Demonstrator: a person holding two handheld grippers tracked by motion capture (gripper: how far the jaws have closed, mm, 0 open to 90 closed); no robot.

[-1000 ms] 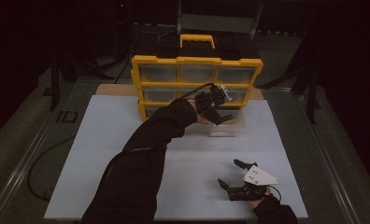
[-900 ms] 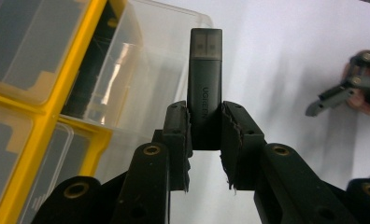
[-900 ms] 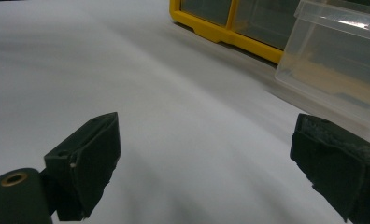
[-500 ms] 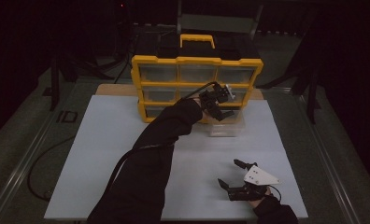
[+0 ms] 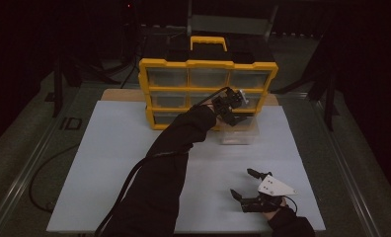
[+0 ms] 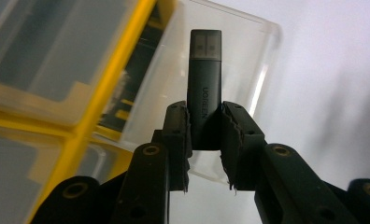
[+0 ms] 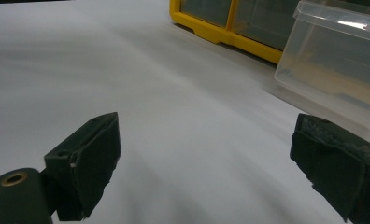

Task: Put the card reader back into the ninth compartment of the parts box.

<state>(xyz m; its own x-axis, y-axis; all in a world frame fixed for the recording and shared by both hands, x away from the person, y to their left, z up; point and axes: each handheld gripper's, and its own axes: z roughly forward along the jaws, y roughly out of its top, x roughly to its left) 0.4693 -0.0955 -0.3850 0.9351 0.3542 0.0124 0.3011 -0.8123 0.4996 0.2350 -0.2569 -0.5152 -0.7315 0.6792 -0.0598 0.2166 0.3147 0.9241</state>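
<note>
in the left gripper view the left gripper (image 6: pixel 205 135) sits at the bottom centre of the frame, its two black jaws clamped narrow on a dark grey usb stick (image 6: pixel 204 88) that stands up between them toward the top of the frame, metal plug end uppermost and a printed brand name running along its body. behind the stick, across the upper middle of that view, lies a clear plastic drawer (image 6: pixel 248 56), and the stick's upper end shows against its see-through wall; whether the stick touches the drawer cannot be told. the yellow organiser (image 6: pixel 87 112) fills the left side of that frame, its yellow bar slanting from top centre to lower left. in the high view the left gripper (image 5: pixel 234 109) is just right of centre, over the clear plastic drawer (image 5: pixel 239 136), which rests on the white table sheet (image 5: pixel 109 163) just in front of the lower right corner of the yellow organiser (image 5: pixel 208 64); a dark sleeve (image 5: pixel 174 153) runs up to it from the bottom centre. the right gripper (image 5: pixel 244 183) rests in the lower right of the high view, well apart from the drawer, jaws spread wide with nothing between them. in the right gripper view its jaws stand far apart at lower left and lower right, with the bare sheet between and the drawer (image 7: pixel 332 56) at upper right.
</note>
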